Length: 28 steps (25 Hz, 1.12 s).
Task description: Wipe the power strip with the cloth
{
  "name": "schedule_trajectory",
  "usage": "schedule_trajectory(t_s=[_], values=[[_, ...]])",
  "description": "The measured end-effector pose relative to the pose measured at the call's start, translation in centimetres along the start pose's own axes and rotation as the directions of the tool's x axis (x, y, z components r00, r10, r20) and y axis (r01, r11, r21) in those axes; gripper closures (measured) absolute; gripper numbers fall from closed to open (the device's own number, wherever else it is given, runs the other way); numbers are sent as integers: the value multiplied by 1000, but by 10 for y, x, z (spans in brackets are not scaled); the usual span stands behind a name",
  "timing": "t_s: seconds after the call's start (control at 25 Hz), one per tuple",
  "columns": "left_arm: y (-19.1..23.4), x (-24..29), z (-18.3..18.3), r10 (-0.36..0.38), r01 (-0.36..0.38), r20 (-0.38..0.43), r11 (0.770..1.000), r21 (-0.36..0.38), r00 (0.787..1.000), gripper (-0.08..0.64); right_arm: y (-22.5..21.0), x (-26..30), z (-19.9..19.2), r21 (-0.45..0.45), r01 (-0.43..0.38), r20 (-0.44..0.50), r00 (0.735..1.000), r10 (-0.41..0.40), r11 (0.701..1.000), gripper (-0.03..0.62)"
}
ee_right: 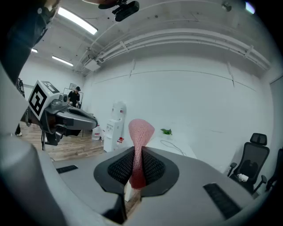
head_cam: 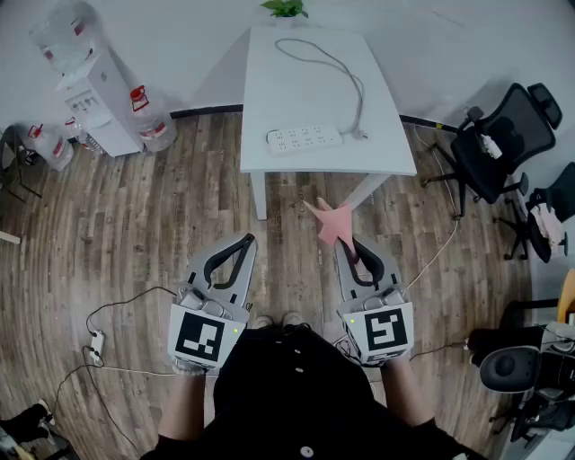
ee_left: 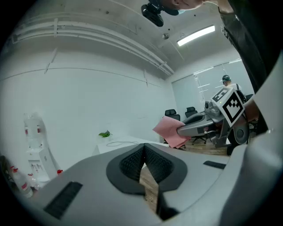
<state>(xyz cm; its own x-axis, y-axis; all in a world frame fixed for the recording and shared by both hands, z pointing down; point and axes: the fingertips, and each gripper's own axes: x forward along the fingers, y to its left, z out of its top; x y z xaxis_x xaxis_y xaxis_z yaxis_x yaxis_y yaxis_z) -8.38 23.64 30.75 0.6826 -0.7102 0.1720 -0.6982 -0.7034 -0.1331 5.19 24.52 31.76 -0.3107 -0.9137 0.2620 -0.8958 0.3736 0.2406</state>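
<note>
On the white rectangular table (head_cam: 269, 81), near its front edge, a long white power strip (head_cam: 304, 137) is seen lying flat, and a pale cable (head_cam: 346, 76) is looped from its right end across the tabletop towards the far side, where a small green plant (head_cam: 286, 8) is placed. Both grippers are held low over the wooden plank floor (head_cam: 135, 234), well apart from the table and the strip. A thin pink cloth (head_cam: 331, 221) is pinched between the ribbed black pads of the right gripper (head_cam: 346, 243); in the right gripper view the cloth (ee_right: 140, 132) is shown rising upright out of the closed jaws, its free end flared above them. The left gripper (head_cam: 246, 239) is held beside it with its jaws brought together at the tips and nothing caught between them, as is shown in the left gripper view (ee_left: 143, 152). A white water dispenser (head_cam: 99, 90) is seen at the left wall, and a black office chair (head_cam: 503, 135) at the right of the table.
</note>
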Motion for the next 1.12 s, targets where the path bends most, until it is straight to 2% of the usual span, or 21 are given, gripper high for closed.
schedule_trajectory(t_s=[0.52,0.88,1.12], values=[[5,0,-4,-17,17,-1,1000,3,1000,549,5,4,-3,7,13,-14,1000,-13,1000,537],[7,-3,-5,-32,32,3,999,5,999,549,4,2,-1,53,47,1,999,-47,997,537],[13,-15,-6,-38,38,14,999,11,999,549,14,4,5,38,66,0,998,-66,997,537]])
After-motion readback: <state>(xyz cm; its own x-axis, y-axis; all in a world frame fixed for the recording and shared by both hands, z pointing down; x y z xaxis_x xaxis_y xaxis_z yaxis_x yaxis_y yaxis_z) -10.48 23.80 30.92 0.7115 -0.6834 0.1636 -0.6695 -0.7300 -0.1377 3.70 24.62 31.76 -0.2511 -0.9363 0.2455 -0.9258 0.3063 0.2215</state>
